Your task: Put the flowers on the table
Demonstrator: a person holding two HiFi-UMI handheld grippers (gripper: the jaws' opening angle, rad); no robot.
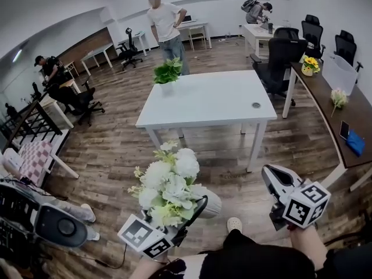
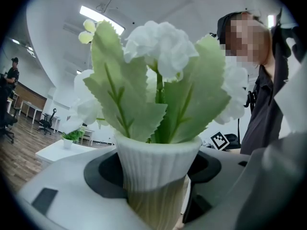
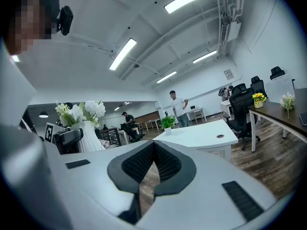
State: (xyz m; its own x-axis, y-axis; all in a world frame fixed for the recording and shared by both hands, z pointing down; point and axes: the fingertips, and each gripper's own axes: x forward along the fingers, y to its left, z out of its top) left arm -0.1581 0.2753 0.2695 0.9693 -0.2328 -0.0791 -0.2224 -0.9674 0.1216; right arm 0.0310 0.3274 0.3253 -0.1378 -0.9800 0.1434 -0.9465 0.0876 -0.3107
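Note:
A white ribbed vase [image 1: 210,203] of white flowers [image 1: 168,182] with green leaves hangs low in front of me, tilted, and my left gripper [image 1: 197,206] is shut on the vase. In the left gripper view the vase [image 2: 158,164] sits between the jaws and the flowers [image 2: 160,47] fill the picture. My right gripper [image 1: 269,176] is shut and holds nothing; its jaws meet in the right gripper view [image 3: 152,150]. Ahead stands the white table [image 1: 215,106], some way from both grippers. From the right gripper view I also see the flowers [image 3: 81,113] and the table [image 3: 199,135].
A green potted plant [image 1: 167,73] stands on the table's far left corner, with a small round thing [image 1: 256,105] near its right edge. A person [image 1: 164,22] stands beyond it. Office chairs [image 1: 279,54] and a brown desk [image 1: 360,118] with yellow flowers [image 1: 310,65] lie to the right.

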